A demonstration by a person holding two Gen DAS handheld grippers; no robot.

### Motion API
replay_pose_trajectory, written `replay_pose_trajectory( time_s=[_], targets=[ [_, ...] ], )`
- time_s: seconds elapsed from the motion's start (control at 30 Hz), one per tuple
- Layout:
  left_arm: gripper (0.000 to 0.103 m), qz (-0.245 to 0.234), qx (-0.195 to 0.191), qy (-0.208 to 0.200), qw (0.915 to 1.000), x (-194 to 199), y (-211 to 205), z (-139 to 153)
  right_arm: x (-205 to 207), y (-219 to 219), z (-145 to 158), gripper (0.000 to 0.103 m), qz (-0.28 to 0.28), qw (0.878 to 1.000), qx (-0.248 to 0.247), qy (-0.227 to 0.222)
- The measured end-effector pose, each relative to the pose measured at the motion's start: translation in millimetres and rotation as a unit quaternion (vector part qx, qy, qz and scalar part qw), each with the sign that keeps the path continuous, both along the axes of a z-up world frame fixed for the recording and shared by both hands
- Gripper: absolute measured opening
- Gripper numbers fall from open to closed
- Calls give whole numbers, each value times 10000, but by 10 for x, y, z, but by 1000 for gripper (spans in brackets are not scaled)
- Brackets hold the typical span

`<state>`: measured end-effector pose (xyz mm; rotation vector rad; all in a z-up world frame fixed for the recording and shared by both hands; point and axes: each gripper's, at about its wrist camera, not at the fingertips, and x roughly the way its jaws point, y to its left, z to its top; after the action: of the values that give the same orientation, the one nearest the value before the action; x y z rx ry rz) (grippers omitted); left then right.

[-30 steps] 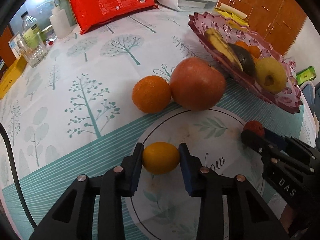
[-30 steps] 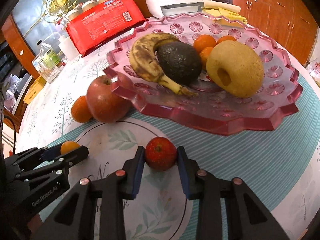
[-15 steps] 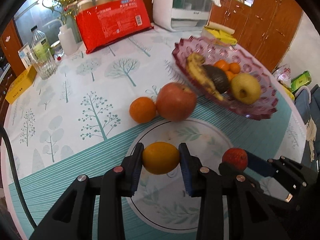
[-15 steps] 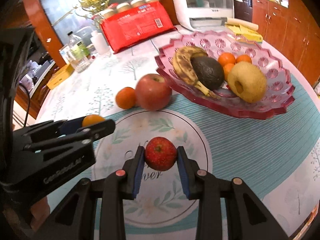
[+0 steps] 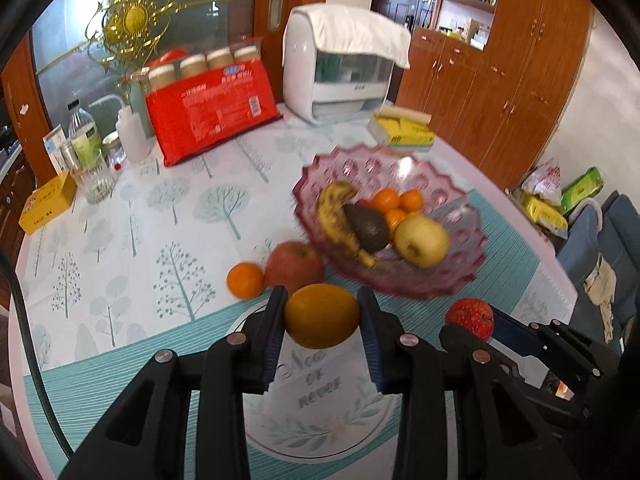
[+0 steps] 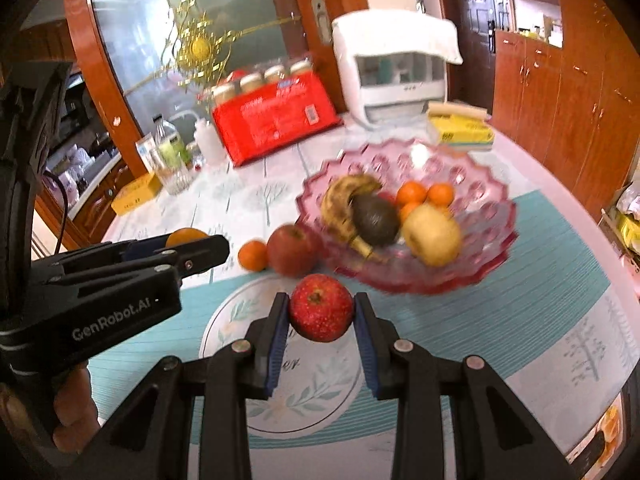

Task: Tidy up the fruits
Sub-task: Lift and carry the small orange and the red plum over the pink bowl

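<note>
The left gripper (image 5: 322,322) is pinched on a round yellow-orange citrus fruit (image 5: 322,316) at lower centre; the right gripper (image 6: 321,316) is clamped on a small red apple (image 6: 321,307). Both fruits are judged firm, light and smooth-skinned, best held across the widest middle. A scalloped pink glass bowl (image 5: 460,236) is seen centre-right.

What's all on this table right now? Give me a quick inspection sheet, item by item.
Surface: tablecloth with tree print.
Job's things: pink bowl holding banana, avocado, tangerines, pear; big apple and tangerine beside it.
Clutter: red pack, white appliance, bottles, yellow boxes.
Grippers: left gripper shut on orange; right gripper shut on small apple.
Cables: black cable.
Surroundings: wooden cupboards.
</note>
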<state>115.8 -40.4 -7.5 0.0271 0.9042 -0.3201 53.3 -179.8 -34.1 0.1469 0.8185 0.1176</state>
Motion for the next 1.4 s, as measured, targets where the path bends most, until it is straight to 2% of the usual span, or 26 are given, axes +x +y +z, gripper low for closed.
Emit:
replay_pose_trajectory(
  time_s=[0.23,0.53,0.77,1.03,1.4],
  targets=[
    [34,118,102,-164,9997,47,-340,292,129,-431,266,33,-26,9998,79,-177],
    [34,474,72,-311,9984,307,-724,621,452,-1008,751,33,-140,9978,-42,-645],
    [34,794,199,-269,9963,602,-1001,721,810,-1350,989,33,-156,9958,-221,-875],
    [34,1044,464,131,9934,950,-1281,438,1206,-1511,845,33,50,9966,-340,-744],
    [34,1153,747,840,9870,1277,-1413,-213,1613,-1545,225,33,334,9990,-310,15]
  ],
)
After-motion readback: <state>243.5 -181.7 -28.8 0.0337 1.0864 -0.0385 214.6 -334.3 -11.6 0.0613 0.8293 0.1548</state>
